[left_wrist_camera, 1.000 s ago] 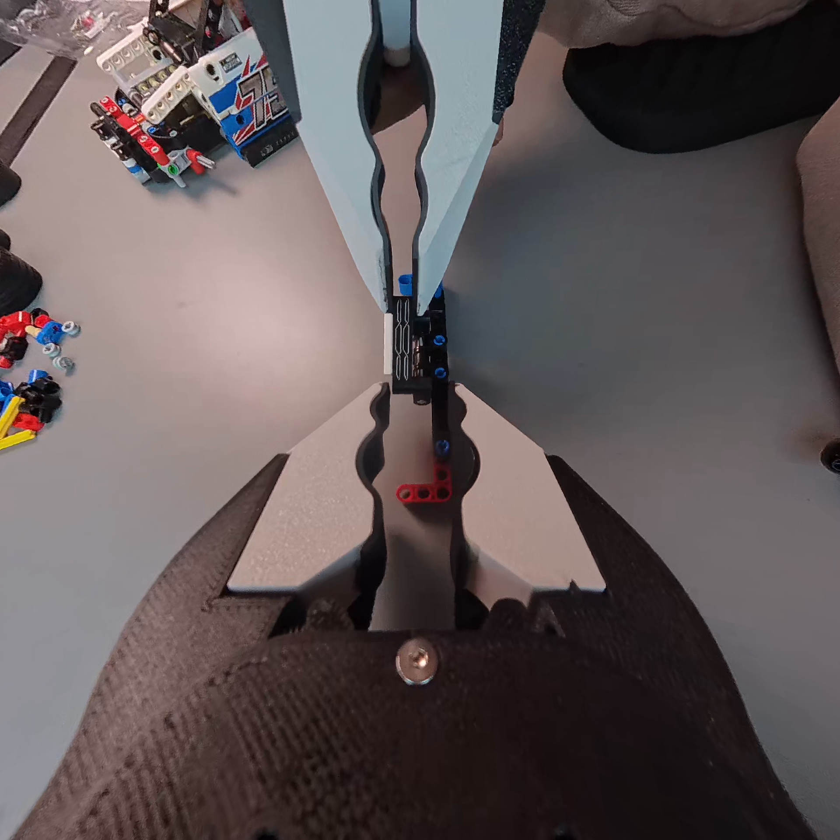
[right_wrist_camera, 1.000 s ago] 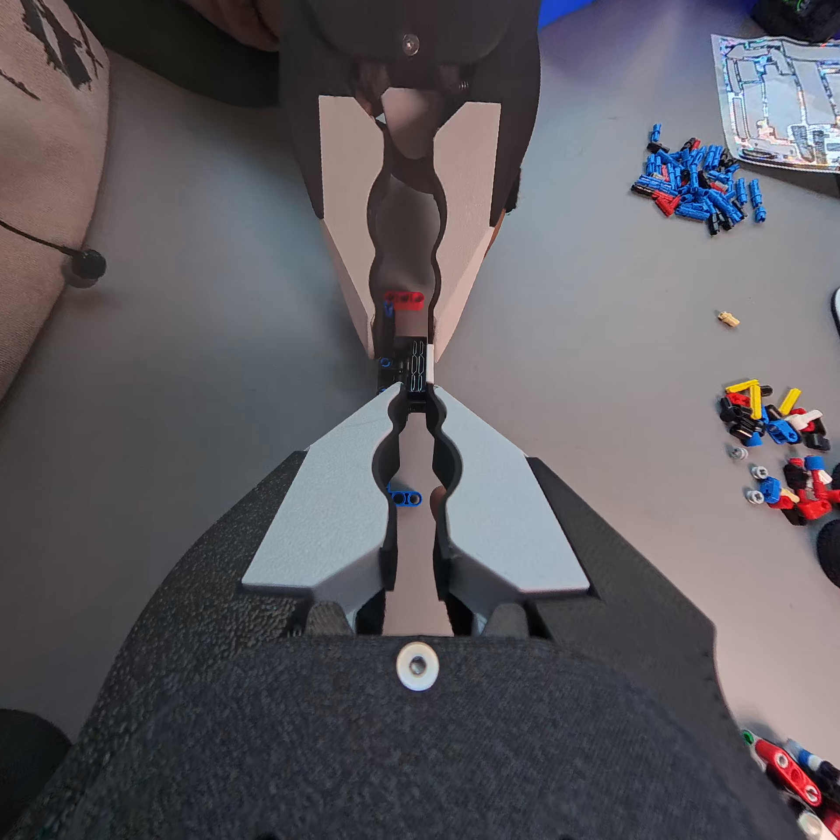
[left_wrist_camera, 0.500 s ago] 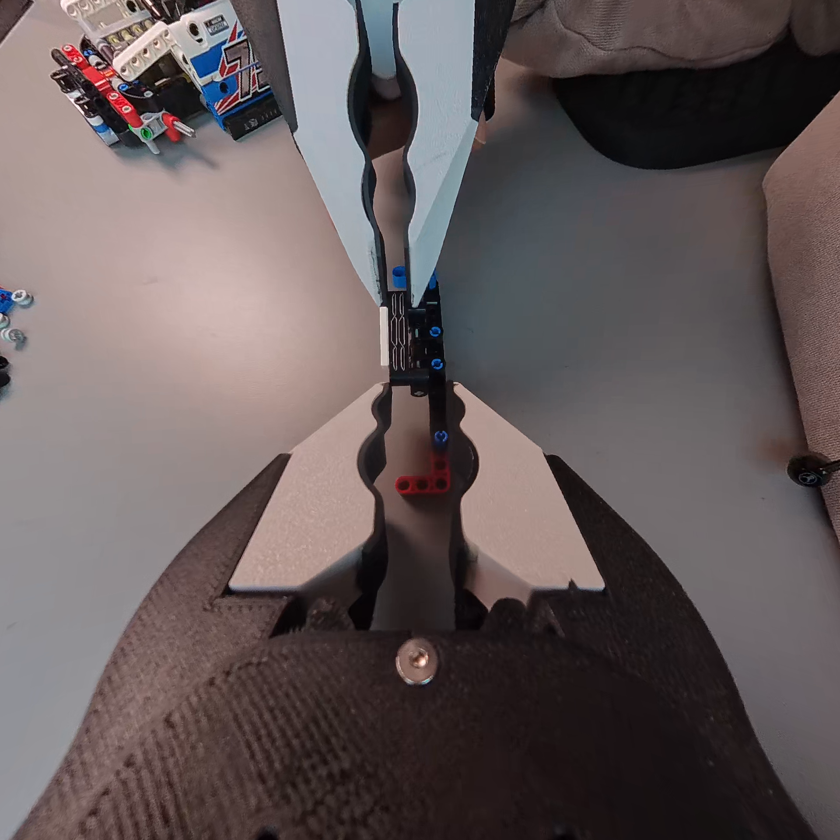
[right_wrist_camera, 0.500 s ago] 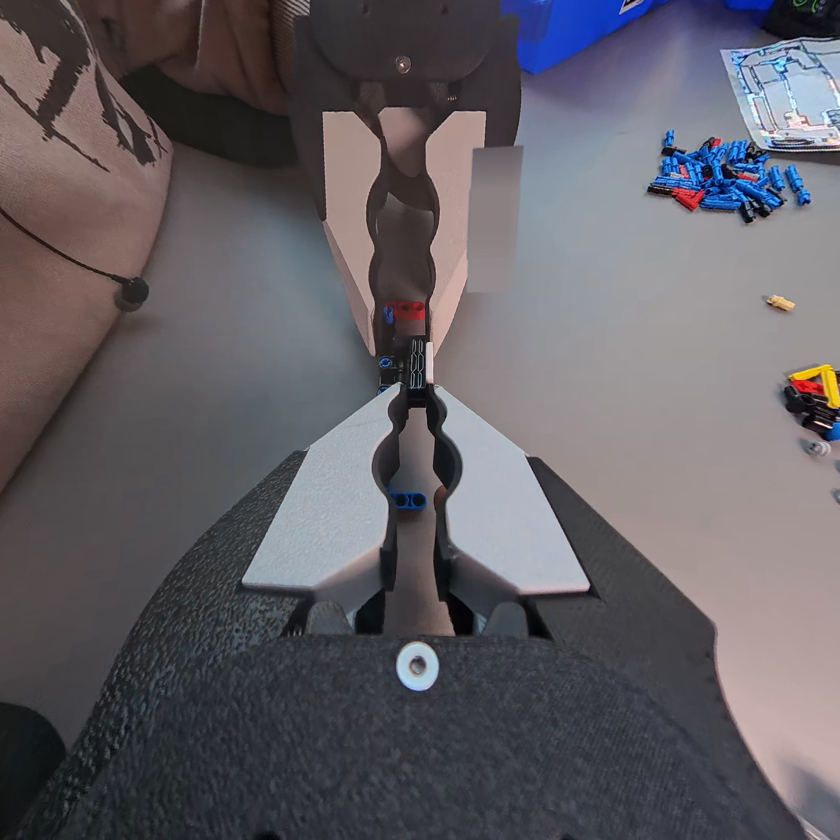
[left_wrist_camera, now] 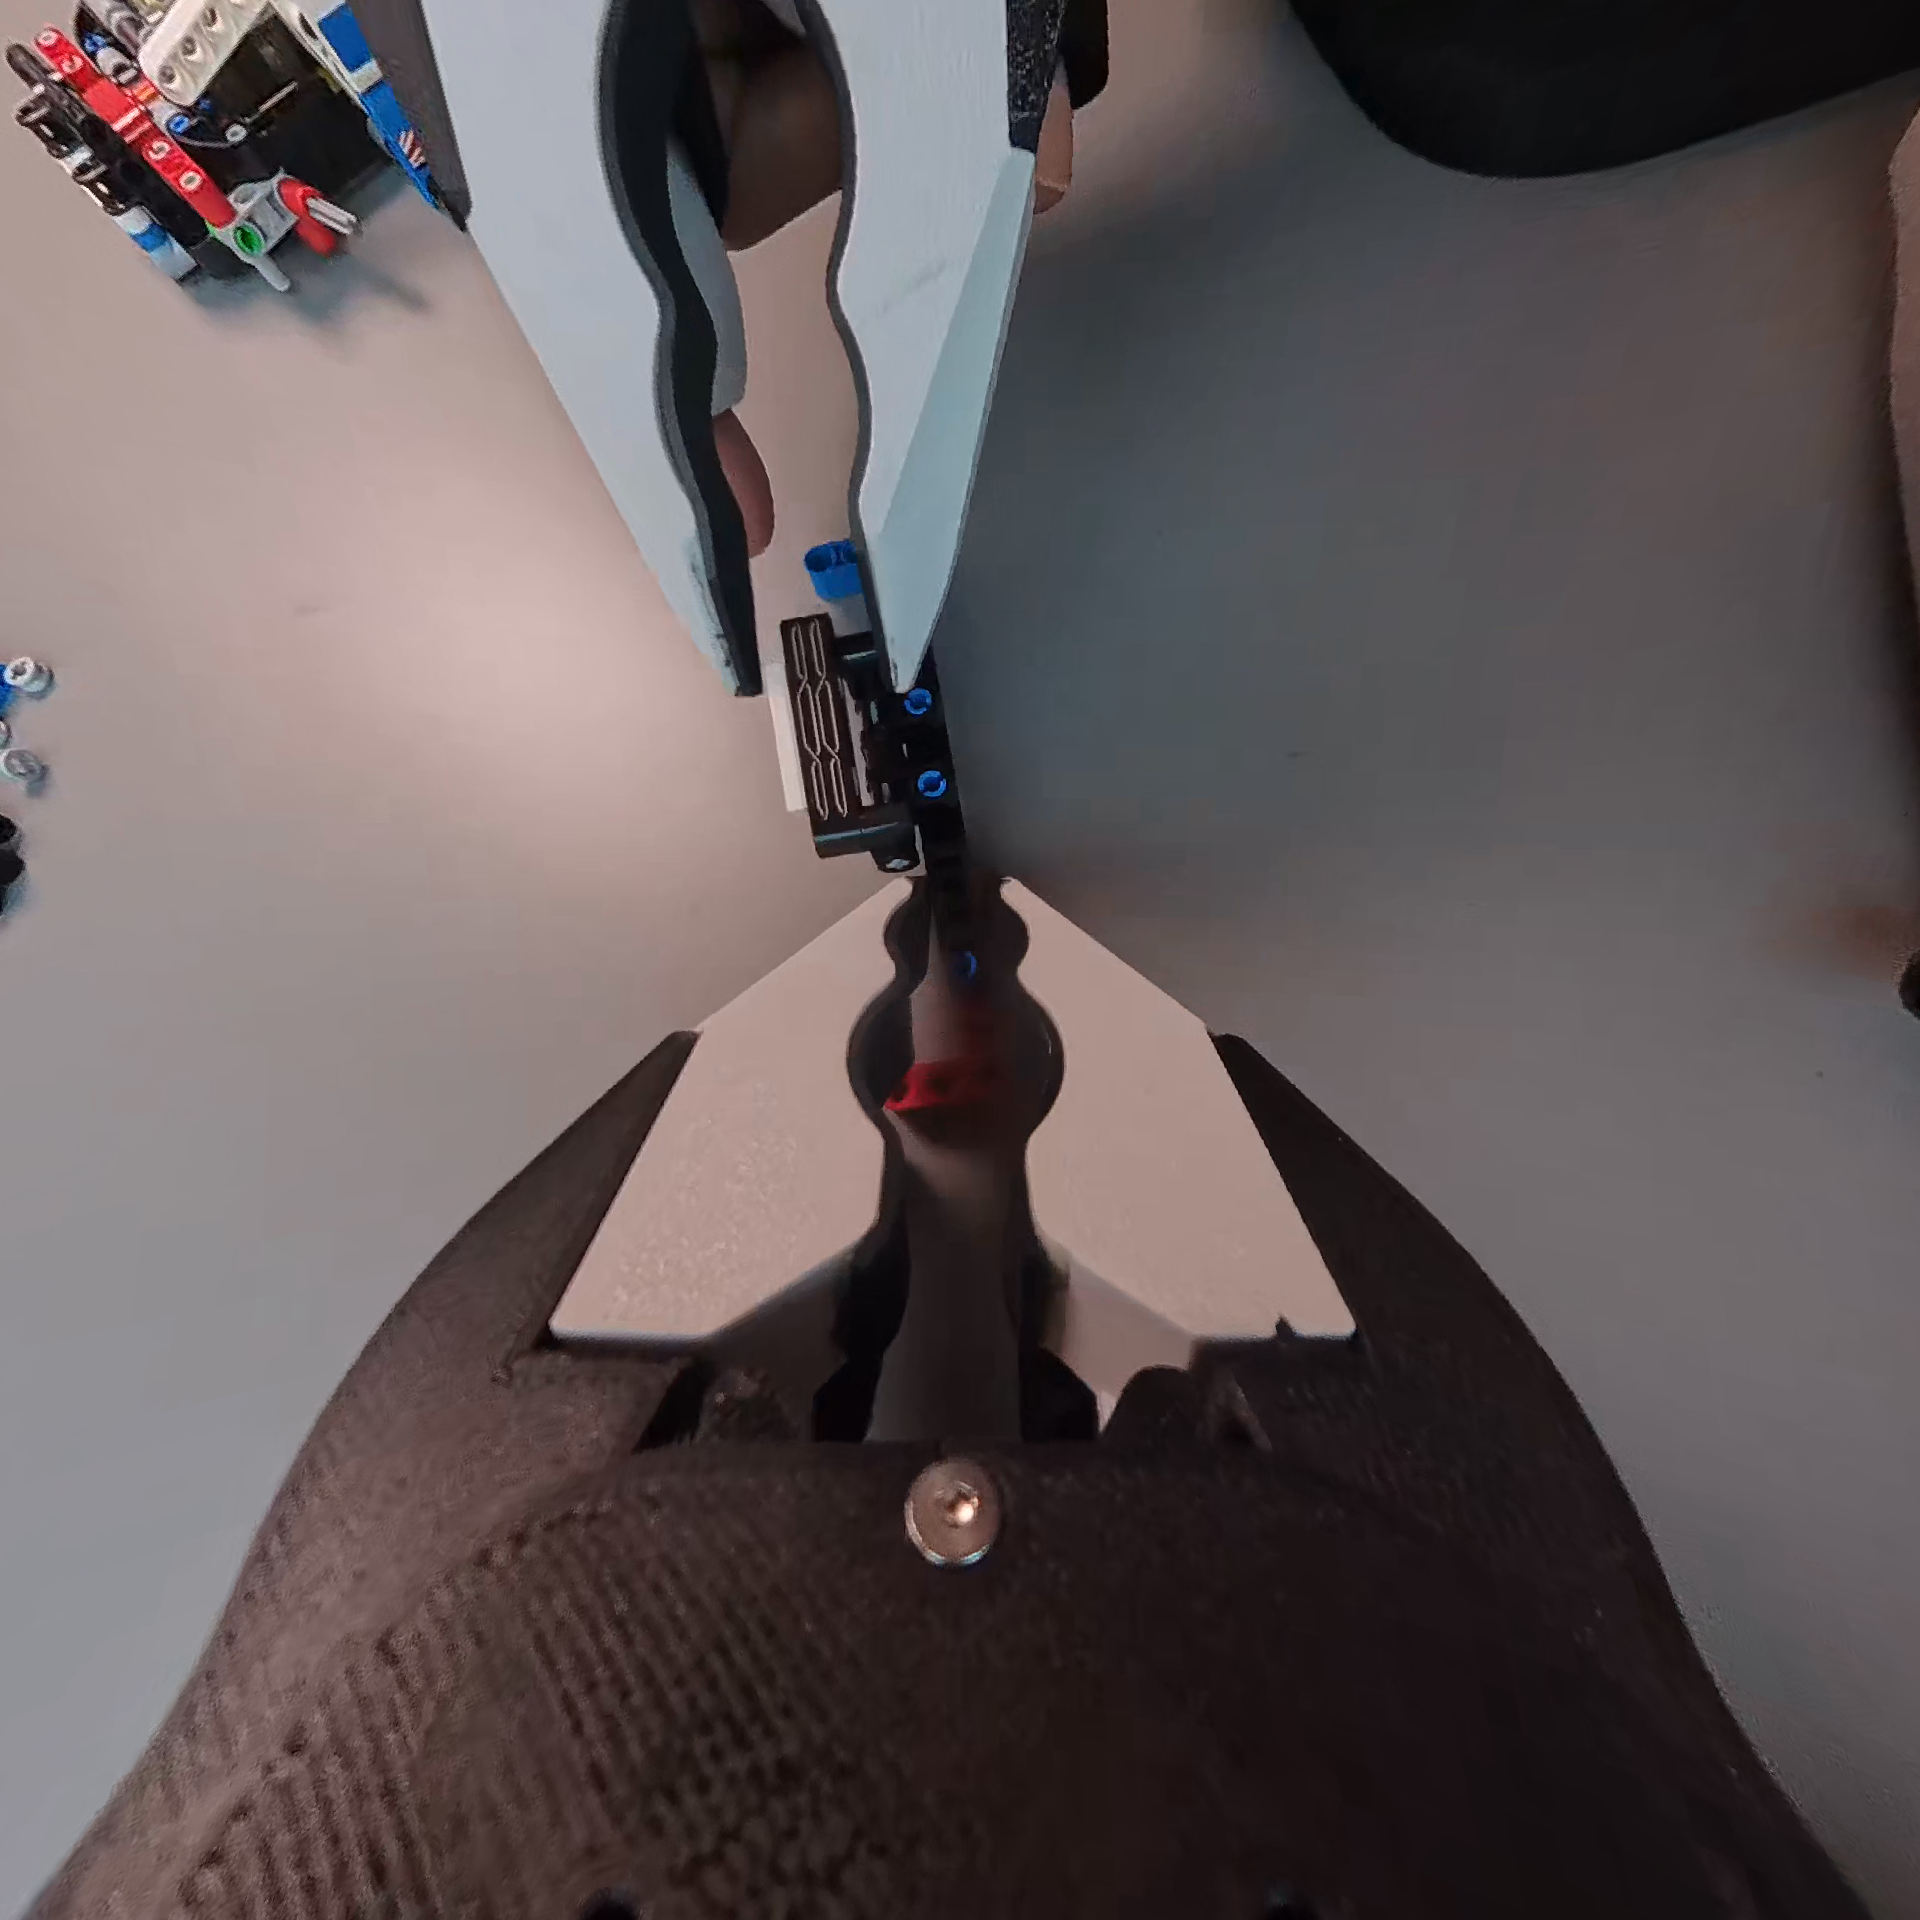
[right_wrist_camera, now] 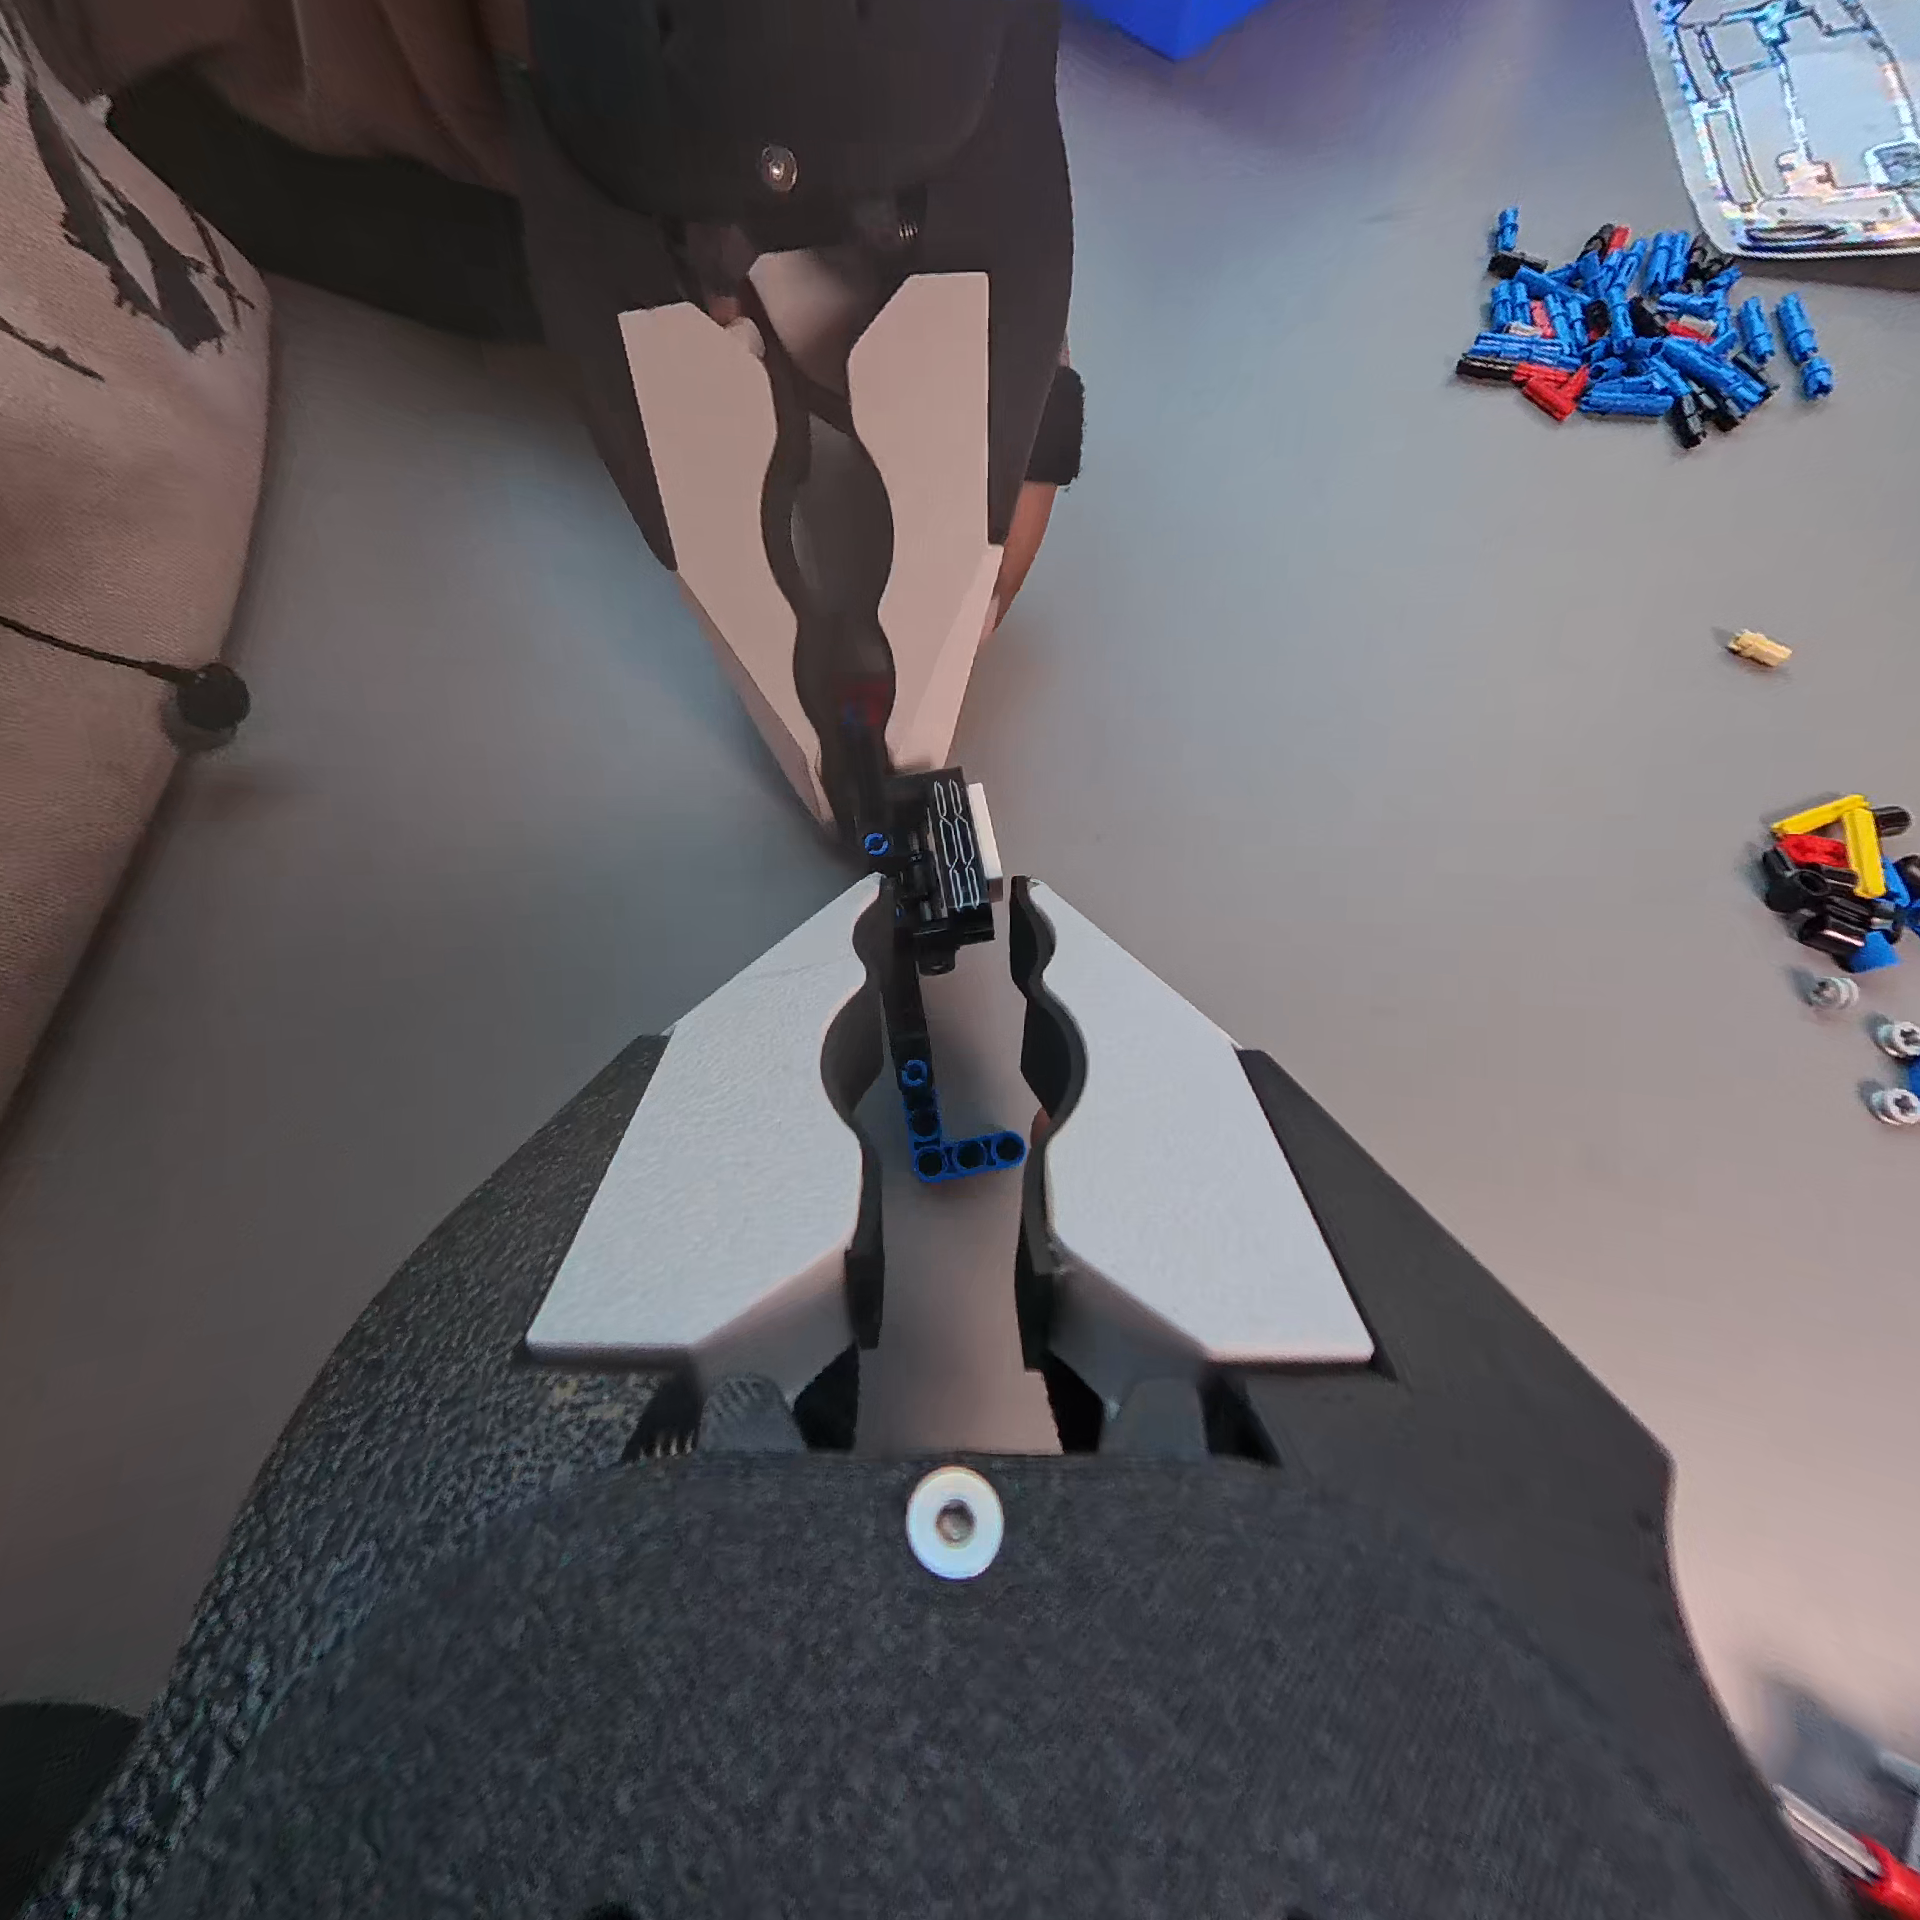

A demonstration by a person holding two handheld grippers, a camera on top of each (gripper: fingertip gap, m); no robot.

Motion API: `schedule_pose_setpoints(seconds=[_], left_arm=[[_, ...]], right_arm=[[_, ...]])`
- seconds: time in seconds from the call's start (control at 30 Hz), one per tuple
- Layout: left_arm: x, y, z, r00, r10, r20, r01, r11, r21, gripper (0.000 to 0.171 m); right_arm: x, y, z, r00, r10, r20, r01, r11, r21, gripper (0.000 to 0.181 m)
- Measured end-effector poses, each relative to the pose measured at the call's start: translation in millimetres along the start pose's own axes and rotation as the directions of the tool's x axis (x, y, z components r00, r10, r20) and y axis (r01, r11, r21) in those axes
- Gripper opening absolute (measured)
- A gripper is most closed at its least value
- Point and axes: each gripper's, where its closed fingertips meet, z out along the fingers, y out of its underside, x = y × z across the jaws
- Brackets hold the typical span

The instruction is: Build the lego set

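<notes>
A small black lego sub-assembly (left_wrist_camera: 831, 740) with a patterned panel, blue pins and a long black beam hangs above the grey table. My left gripper (left_wrist_camera: 951, 883) is shut on its beam, with a red L-piece (left_wrist_camera: 940, 1086) showing between the fingers. My right gripper (right_wrist_camera: 948, 883) is open, its jaws apart on either side of the sub-assembly (right_wrist_camera: 951, 862). A blue L-piece (right_wrist_camera: 966, 1153) on the beam's end lies between them. The left gripper (right_wrist_camera: 868, 800) faces it from the far side. In the left wrist view the right gripper (left_wrist_camera: 826, 670) comes in from above.
A partly built white, blue and red lego vehicle (left_wrist_camera: 208, 104) stands far left. A pile of blue pins (right_wrist_camera: 1642, 332), a printed sheet (right_wrist_camera: 1787, 114), mixed loose pieces (right_wrist_camera: 1839, 883) and a tan piece (right_wrist_camera: 1758, 647) lie to the right. A person's clothing (right_wrist_camera: 104, 416) is at the left. The tips of one gripper are about 5 cm away from the tips of the other.
My right gripper has opened and let go of the sub-assembly. My left gripper still holds it, and the piece now sits slightly tilted. Both views have shifted a little.
</notes>
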Motion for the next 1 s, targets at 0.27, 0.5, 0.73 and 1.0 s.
schedule_pose_setpoints(seconds=[0.27,0.5,0.73,1.0], left_arm=[[2.9,-0.1,-0.4,0.999,0.054,-0.005,-0.054,0.998,0.016,0.008],[5.2,0.2,-1.0,0.998,0.068,-0.014,-0.067,0.997,0.042,0.008],[6.0,0.4,-1.5,0.997,0.077,-0.018,-0.076,0.996,0.051,0.008],[9.3,0.1,-2.6,0.998,0.057,-0.030,-0.055,0.997,0.055,0.007]], right_arm=[[-4.7,-1.4,12.1,0.999,0.005,0.038,-0.004,1.000,-0.006,0.009],[-5.2,-1.1,14.3,0.997,0.067,0.033,-0.069,0.996,0.062,0.009],[-5.4,-0.9,14.6,0.989,0.147,0.008,-0.147,0.985,0.086,0.010],[-9.8,-5.1,14.2,0.994,0.104,0.018,-0.105,0.991,0.088,0.018]])
